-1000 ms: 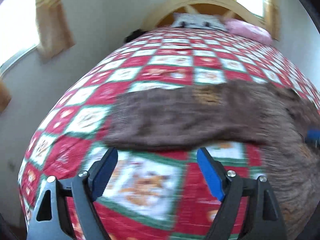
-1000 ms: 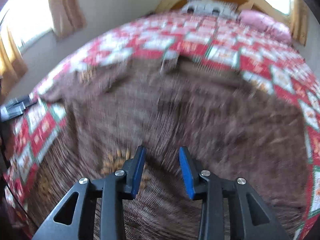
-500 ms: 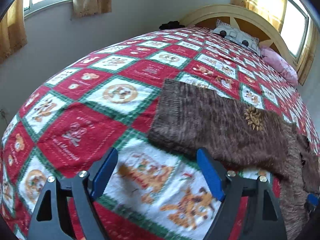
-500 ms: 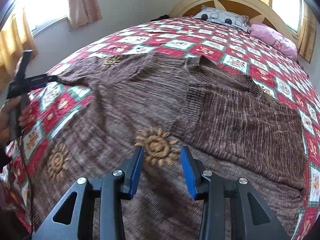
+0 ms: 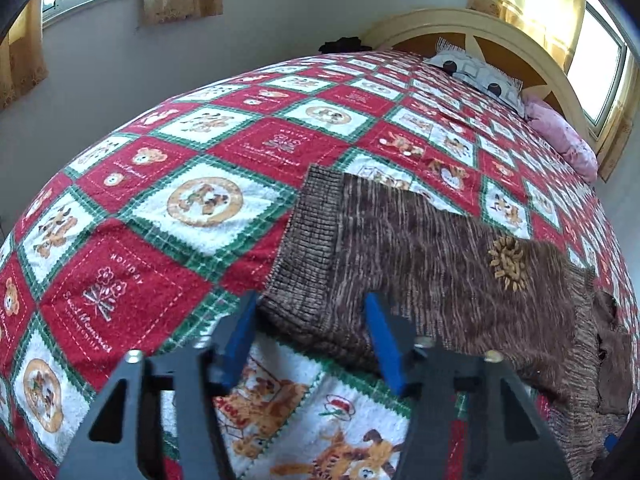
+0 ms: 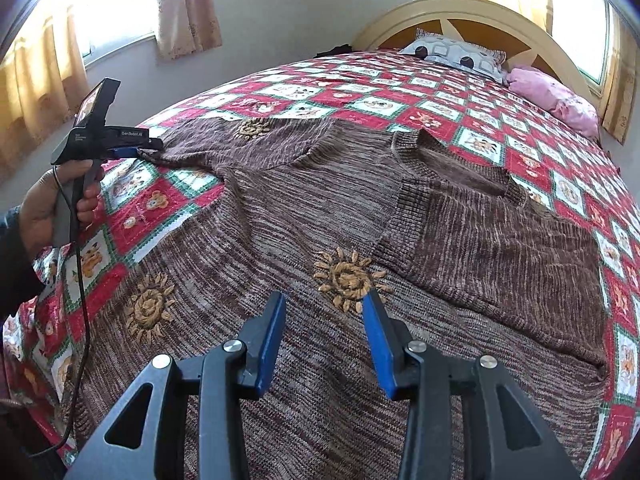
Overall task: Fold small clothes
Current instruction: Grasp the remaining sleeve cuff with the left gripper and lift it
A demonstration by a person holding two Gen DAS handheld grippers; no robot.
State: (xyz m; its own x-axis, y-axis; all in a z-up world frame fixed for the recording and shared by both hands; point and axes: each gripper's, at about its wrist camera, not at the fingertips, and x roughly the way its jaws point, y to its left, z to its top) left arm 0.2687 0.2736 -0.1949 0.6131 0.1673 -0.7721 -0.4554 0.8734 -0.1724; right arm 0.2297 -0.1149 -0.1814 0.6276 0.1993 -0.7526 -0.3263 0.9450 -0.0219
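Note:
A brown knitted sweater (image 6: 280, 216) with tan sun motifs lies spread flat on the bed. Its right sleeve is folded across the chest, and its left sleeve (image 5: 432, 256) stretches out over the quilt. My left gripper (image 5: 310, 304) is at that sleeve's ribbed cuff (image 5: 308, 248). Its jaws are closing with the cuff's near corner between them, and the blue pads do not clearly press it. The right wrist view shows the same left gripper (image 6: 132, 151) held in a hand (image 6: 44, 208). My right gripper (image 6: 322, 300) hovers open over the sweater's body beside a sun motif (image 6: 348, 278), with nothing between its jaws.
A red, white and green patchwork quilt (image 5: 160, 208) covers the bed. A patterned pillow (image 6: 456, 54) and a pink pillow (image 6: 556, 98) lie by the cream headboard (image 6: 520, 20). Curtained windows and a grey wall (image 5: 120, 72) lie beyond the bed's left edge.
My left gripper slid toward the sleeve cuff and its jaws narrowed around the cuff's corner. My right gripper drifted a little over the sweater's body, and the earlier blur has cleared.

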